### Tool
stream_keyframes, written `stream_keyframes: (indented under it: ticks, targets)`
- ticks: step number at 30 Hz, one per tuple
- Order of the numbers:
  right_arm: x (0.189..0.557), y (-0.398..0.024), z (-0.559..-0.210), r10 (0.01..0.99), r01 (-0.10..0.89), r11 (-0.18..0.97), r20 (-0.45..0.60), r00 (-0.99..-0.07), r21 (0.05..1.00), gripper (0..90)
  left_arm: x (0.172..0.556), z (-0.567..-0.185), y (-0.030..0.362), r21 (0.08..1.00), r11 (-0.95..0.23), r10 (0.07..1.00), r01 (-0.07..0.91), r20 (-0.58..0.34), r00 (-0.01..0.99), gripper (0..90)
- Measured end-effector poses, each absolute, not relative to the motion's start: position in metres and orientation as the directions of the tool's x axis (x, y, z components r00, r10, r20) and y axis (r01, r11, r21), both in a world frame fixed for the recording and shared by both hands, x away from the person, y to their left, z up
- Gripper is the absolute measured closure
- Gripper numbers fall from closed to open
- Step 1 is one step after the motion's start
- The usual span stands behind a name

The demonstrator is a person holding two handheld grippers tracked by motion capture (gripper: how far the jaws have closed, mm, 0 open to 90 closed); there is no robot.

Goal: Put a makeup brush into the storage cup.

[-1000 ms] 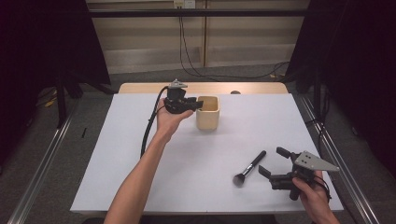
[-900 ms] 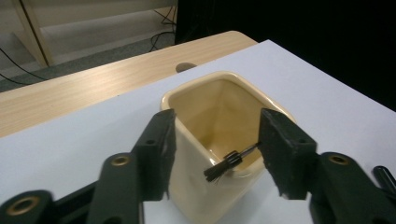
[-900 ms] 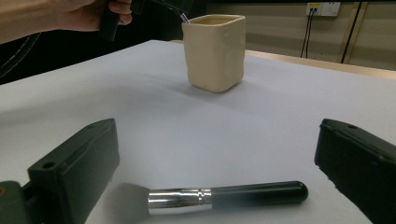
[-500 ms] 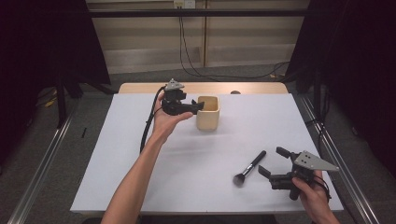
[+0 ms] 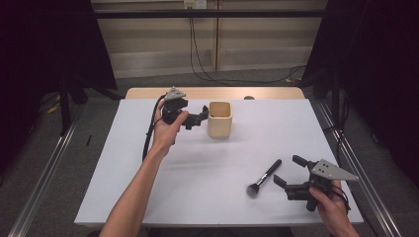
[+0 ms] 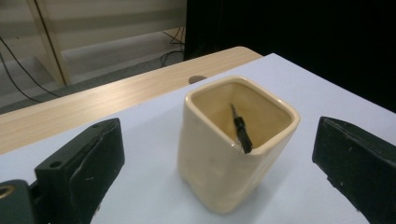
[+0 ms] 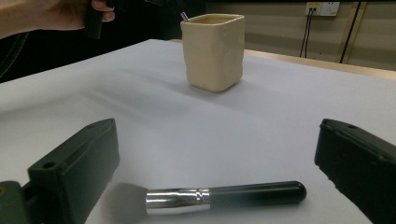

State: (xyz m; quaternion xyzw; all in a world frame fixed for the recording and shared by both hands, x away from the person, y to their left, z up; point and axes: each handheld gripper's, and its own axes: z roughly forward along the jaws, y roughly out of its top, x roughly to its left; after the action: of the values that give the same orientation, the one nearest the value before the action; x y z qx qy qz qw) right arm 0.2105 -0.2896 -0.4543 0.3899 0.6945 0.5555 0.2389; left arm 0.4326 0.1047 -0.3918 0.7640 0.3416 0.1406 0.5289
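Observation:
A cream square cup (image 5: 220, 119) (image 6: 233, 149) (image 7: 213, 51) stands upright on the white tabletop, far centre. A thin black stick (image 6: 240, 130) leans inside it against the rim. My left gripper (image 5: 202, 116) (image 6: 217, 168) hovers just left of the cup, pointing at it. Its jaws have just been opening and stand open, gripping nothing. A black makeup brush (image 5: 265, 177) (image 7: 224, 196) with a silver ferrule lies flat near the front right. My right gripper (image 5: 288, 170) (image 7: 217, 177) rests just right of the brush, open, with the brush lying across in front of its jaws.
The white sheet (image 5: 207, 197) covers a wooden table whose bare strip (image 5: 276, 93) shows along the far edge. The left gripper's black cable (image 5: 147, 140) trails beside the forearm. Metal rails (image 5: 44, 182) run along the floor on both sides.
My left hand has drawn back to the left from above the cup, and its jaws have spread apart. The right gripper and the brush have stayed put.

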Motion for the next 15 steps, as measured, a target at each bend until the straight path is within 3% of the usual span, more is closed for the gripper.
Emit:
stream_keyframes:
  ticks: [15]
  targets:
    - [0.212, -0.289, -0.455, 0.807, 0.28, 0.084, 0.1, -0.582, 0.956, 0.0, 0.415, -0.386, 0.135, 0.923, -0.193, 0.704, 0.331, -0.105, 0.702, 3.0]
